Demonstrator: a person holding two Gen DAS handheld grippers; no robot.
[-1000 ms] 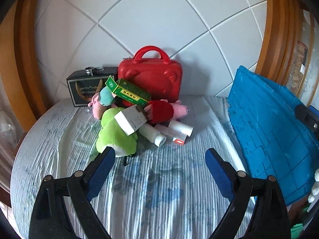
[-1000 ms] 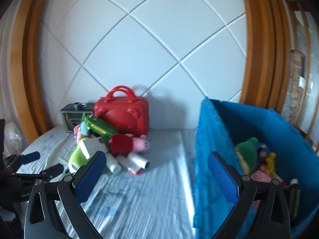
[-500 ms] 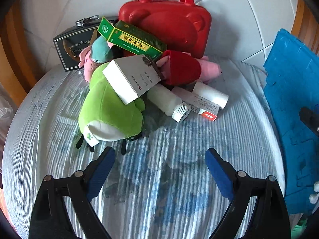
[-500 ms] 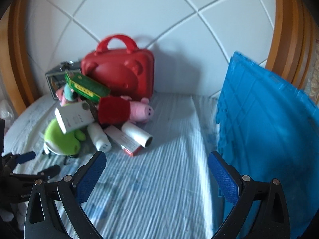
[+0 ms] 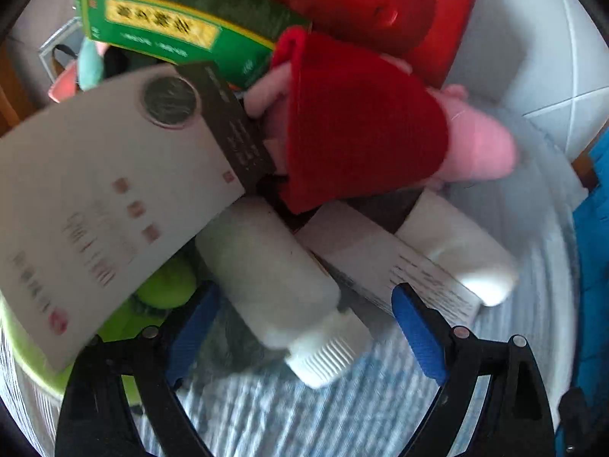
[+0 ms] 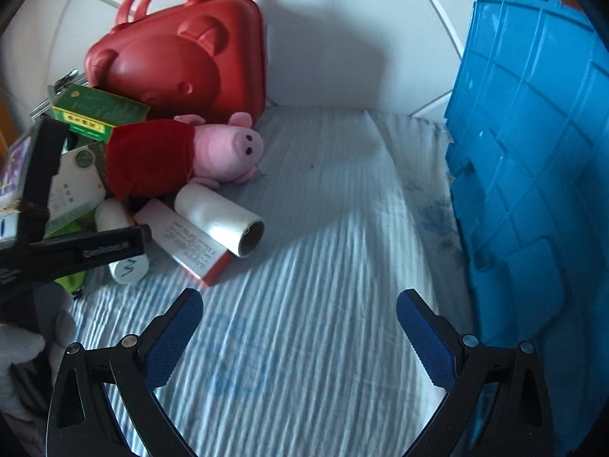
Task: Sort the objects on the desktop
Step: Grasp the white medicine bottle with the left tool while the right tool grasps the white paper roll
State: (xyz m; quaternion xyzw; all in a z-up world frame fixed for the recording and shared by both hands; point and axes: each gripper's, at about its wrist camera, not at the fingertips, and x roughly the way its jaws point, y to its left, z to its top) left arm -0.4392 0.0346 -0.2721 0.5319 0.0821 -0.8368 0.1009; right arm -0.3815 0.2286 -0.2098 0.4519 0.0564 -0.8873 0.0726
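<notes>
A pile lies on the striped cloth: a pig plush in a red dress, a green box, a large white box, a green plush, a long white carton and a white roll. My left gripper is open, tilted steeply down, with a white bottle lying between its blue pads; I see no pad pressing it. My right gripper stands open over bare cloth, right of the pile, with nothing between its fingers.
A red bear-shaped case stands against the tiled wall behind the pile. A blue crate rises at the right edge of the cloth. One black finger of the left gripper and a gloved hand fill the right view's left side.
Both grippers have dropped and tilted down toward the cloth. The left one closed in on the pile until the white bottle lies between its pads. Both stayed open.
</notes>
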